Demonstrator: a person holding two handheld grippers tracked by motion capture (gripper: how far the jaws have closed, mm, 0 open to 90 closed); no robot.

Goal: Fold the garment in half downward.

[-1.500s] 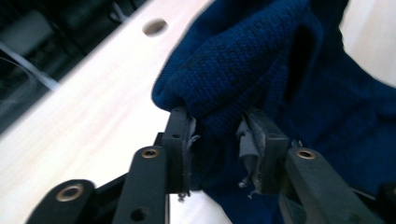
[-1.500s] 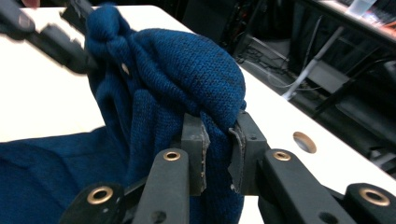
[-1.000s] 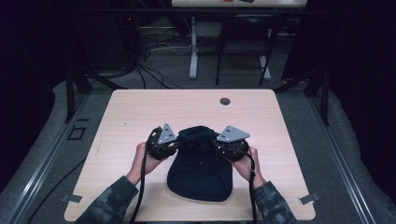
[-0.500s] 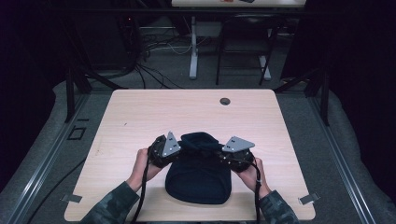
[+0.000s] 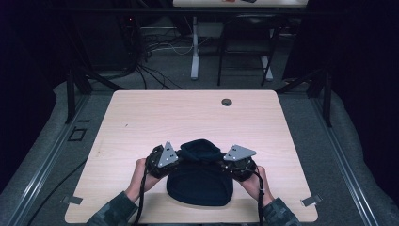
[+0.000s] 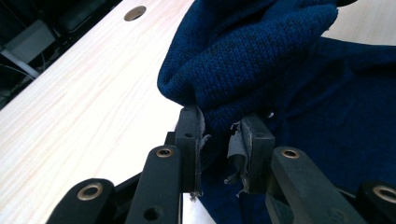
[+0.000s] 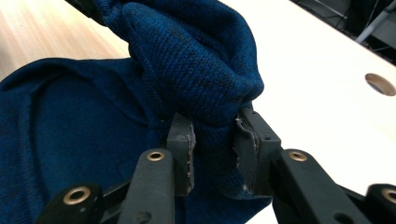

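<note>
**High view: two grippers hold a folded knit garment near the table's front edge**

High view shows a dark navy knitted garment (image 5: 200, 181) lying on the pale wooden table (image 5: 188, 117), close to the person's side and roughly midway across. Its far edge is folded back over the rest into a thick raised roll. The left gripper (image 5: 175, 159) sits at the roll's left end and the right gripper (image 5: 225, 162) at its right end, each carried in a hand (image 5: 141, 174) coming in from the bottom.

In the left gripper view the two black jaws pinch a bunched fold of the blue knit, the cloth pressed between the worn pads (image 6: 236, 149) (their jaws have just been easing apart, fabric between them). The right gripper view shows the same: jaws clamped on a thick fold, likewise just easing wider. A round cable hole (image 5: 227, 102) lies well apart, near the table's far edge.
</note>
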